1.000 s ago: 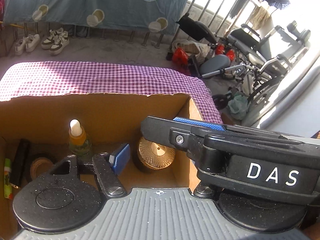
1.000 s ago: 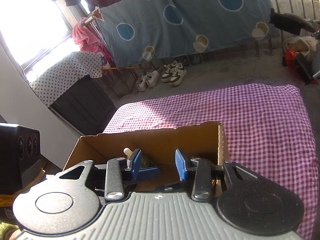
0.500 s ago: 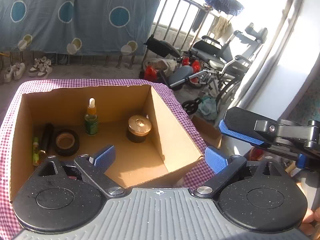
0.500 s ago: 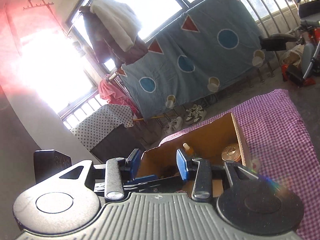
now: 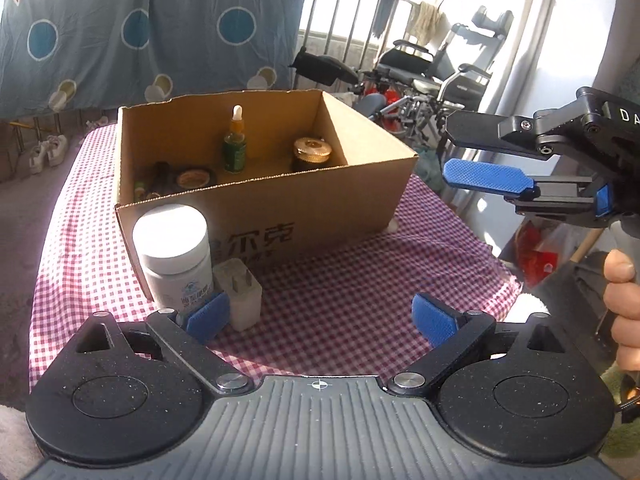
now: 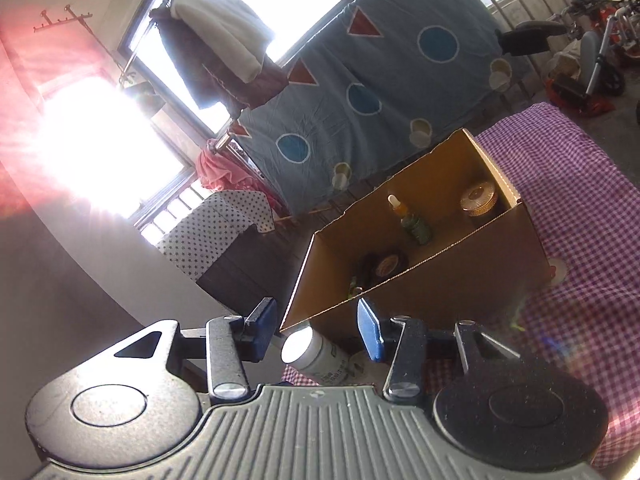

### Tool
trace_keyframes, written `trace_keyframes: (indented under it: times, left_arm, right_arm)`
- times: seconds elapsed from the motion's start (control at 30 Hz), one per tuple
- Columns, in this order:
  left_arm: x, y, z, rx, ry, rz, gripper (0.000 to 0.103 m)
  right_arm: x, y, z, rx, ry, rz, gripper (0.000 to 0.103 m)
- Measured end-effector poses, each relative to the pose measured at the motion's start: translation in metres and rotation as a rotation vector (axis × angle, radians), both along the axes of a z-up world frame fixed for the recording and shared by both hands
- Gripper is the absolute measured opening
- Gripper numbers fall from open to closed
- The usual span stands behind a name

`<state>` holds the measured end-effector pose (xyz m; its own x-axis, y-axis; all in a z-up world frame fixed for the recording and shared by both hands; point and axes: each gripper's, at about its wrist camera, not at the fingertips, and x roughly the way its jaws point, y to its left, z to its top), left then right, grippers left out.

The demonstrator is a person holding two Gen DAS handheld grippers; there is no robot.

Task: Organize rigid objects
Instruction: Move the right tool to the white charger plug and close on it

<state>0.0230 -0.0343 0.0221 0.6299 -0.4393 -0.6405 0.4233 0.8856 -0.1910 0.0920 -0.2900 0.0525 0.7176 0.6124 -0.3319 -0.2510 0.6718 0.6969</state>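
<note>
Checked red and white cloth (image 5: 352, 280) covers the table, and on it stands the cardboard box (image 5: 304, 208), open at the top. Inside the box I see a dropper bottle (image 5: 235, 140) standing upright near the back wall, a jar with a golden lid (image 5: 312, 154) to its right, a roll of tape (image 5: 193, 178) lying flat to its left, and some small dark things in the left corner which I cannot name.

Outside the box, touching or almost touching its front wall, stands a white jar (image 5: 174, 256) with a white lid. Just beside it on the right stands a small white plug adapter (image 5: 239, 294), prongs upward. These two are, I think, the things not yet put away.

Both grippers hold nothing. The left gripper (image 5: 320, 316) is low over the cloth with its jaws spread wide; its left pad is just in front of the white jar and the adapter. The right gripper (image 6: 318, 330) is in the air to the right of the box, jaws also apart, and in its own view the white jar shows between the pads, but well beyond them.

My judgement: one placing is finished and the step in hand is to approach the next object. The next move calls for centring one gripper around the white jar or the adapter, closing, then lifting over the box wall. The two things stand very near each other, so a careless close can knock one over.
</note>
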Motion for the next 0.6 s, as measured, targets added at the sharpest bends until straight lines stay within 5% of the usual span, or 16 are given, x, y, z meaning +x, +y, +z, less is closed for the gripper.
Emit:
trace_keyframes:
  times: [0.23,0.43,0.6]
  left_arm:
    - [-0.002,-0.006,-0.032,0.061,-0.060,0.041,0.095]
    - [0.012,-0.011,-0.059,0.142,-0.103,0.094,0.074]
    - [0.029,-0.007,-0.076,0.124,-0.057,0.126,0.061]
  right_arm:
    - [0.012,0.028,-0.035,-0.029,0.110,0.060,0.048]
    - [0.034,0.044,-0.060,-0.017,0.181,0.081,0.047]
    - [0.064,0.052,-0.083,0.005,0.263,0.087,0.042]
